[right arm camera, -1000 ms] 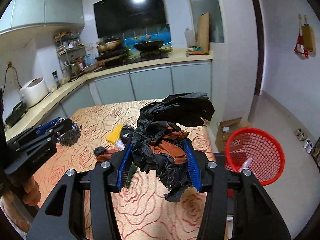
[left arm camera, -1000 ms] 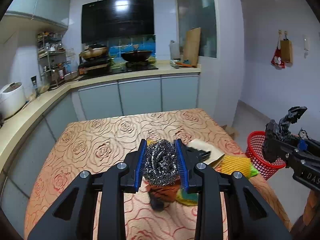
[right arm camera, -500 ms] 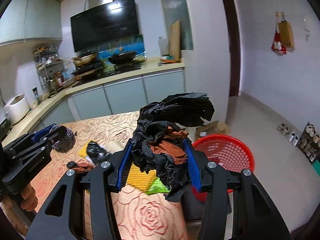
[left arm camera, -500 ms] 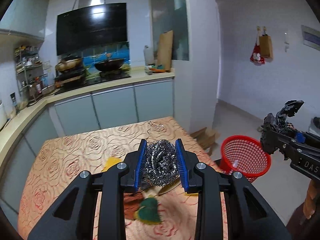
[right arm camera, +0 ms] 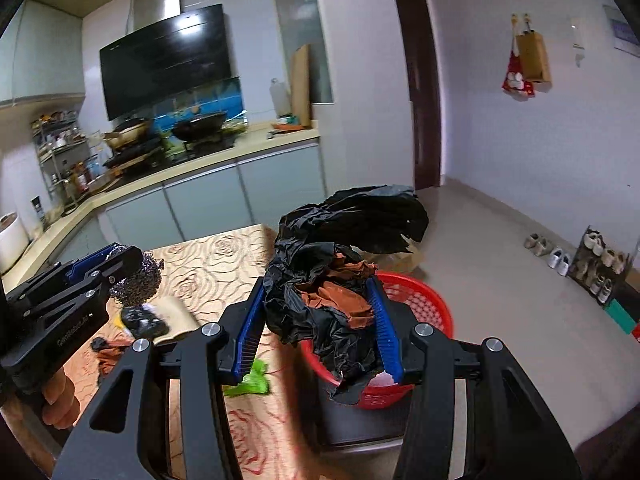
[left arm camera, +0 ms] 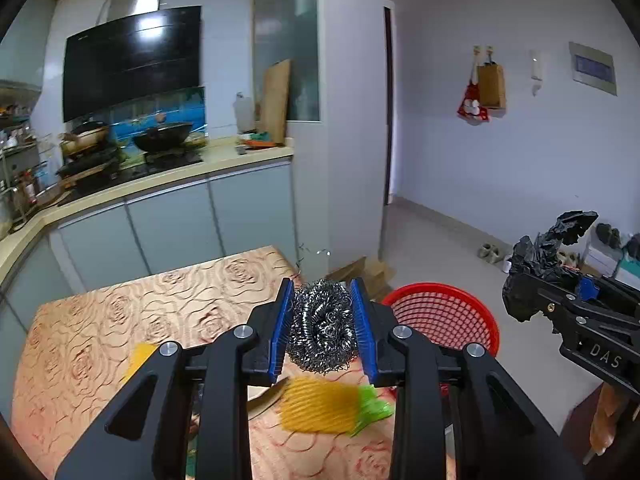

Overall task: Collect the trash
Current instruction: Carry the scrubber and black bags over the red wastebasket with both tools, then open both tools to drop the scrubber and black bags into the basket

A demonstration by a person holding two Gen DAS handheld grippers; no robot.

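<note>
Left gripper: clamped on a steel-wool scourer; both blue finger pads press its sides.
Scourer position: sits between the left fingers, filling the gap from pad to pad; its top bulges slightly above the fingertips and its bottom hangs below the pads. It is carried in the air over the right end of the desk.
Right gripper: clamped on a crumpled black plastic bag wrapped round brown crumpled material.
Bag position: wedged between the right fingers, touching both blue pads; a large flap rises above the fingertips toward the far side and a ragged end hangs below them.
Bag relative to basket: in the right wrist view the bundle hangs in front of the red mesh basket; whether it is directly above the opening cannot be told.
Basket: stands low beside the right edge of the desk, on a dark surface; a pale object lies inside, too hidden to name.
Desk contents: yellow ribbed wrapper with a green scrap at its right, blurred; a second yellow piece to the left; a small black crumpled item beside a tan flat piece.
Person: fingers of a hand grip the left gripper's handle.
</note>
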